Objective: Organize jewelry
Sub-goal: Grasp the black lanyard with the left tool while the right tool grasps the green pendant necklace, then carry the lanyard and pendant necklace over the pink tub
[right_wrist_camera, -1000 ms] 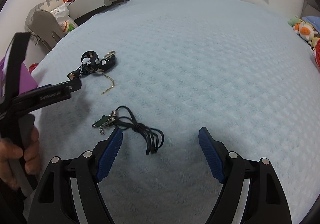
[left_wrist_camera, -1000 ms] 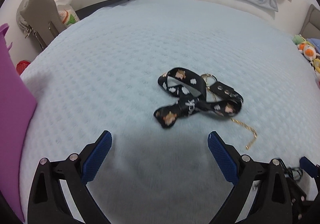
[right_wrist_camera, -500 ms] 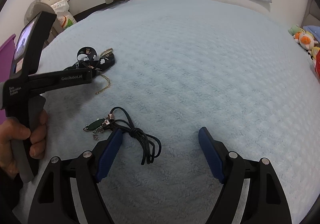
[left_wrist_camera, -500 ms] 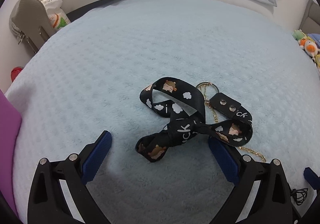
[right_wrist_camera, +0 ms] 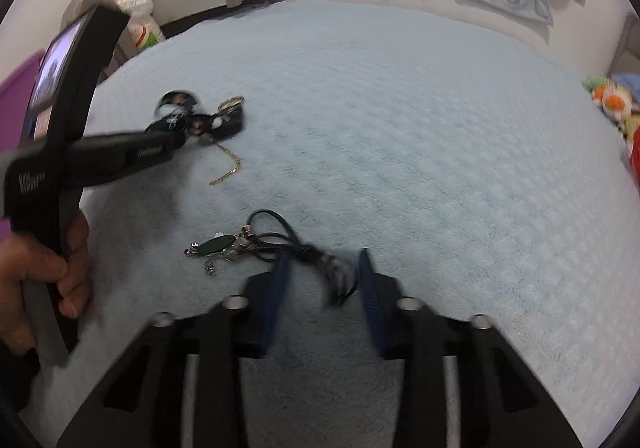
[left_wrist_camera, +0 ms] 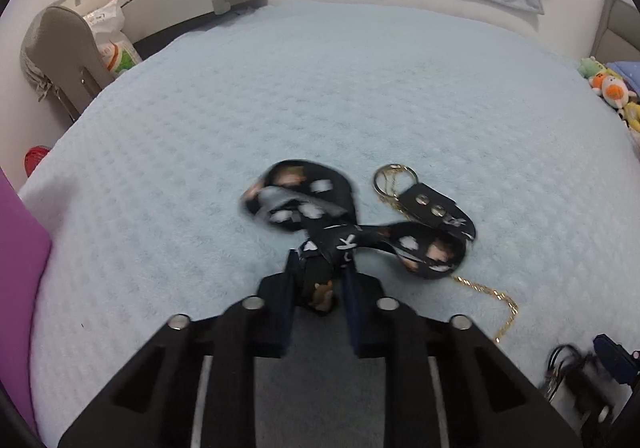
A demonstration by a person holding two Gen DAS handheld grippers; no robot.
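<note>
**Both grippers closing on pieces – strap first, cord next**

Left gripper [left_wrist_camera: 320, 276] is pinched narrow on the near end of the strap [left_wrist_camera: 352, 224]; the rest of it, w/ key ring [left_wrist_camera: 394, 177], lies loose on the blanket [left_wrist_camera: 360, 87], roughly mid-bed toward the left edge. A gold chain [left_wrist_camera: 492, 296] runs under the strap's right loop and through the ring, so it's likely tangled w/ it.

Right gripper [right_wrist_camera: 322, 272] is half closed, pads either side of the black cord [right_wrist_camera: 312, 252] but not visibly clamped yet. The green pendant [right_wrist_camera: 216, 246] sits just left of the fingers, outside them. Cord lies nearer the bed's front edge than the strap.

To do it well, I'd say:
- Lift strap slowly & low; watch whether the chain drags along. If so, set down & separate before moving.
- Right: close fully on the cord bundle, not a single strand, before lifting – the blur makes the grip hard to judge.
- Keep the two hands apart so pieces don't re-tangle.
</note>
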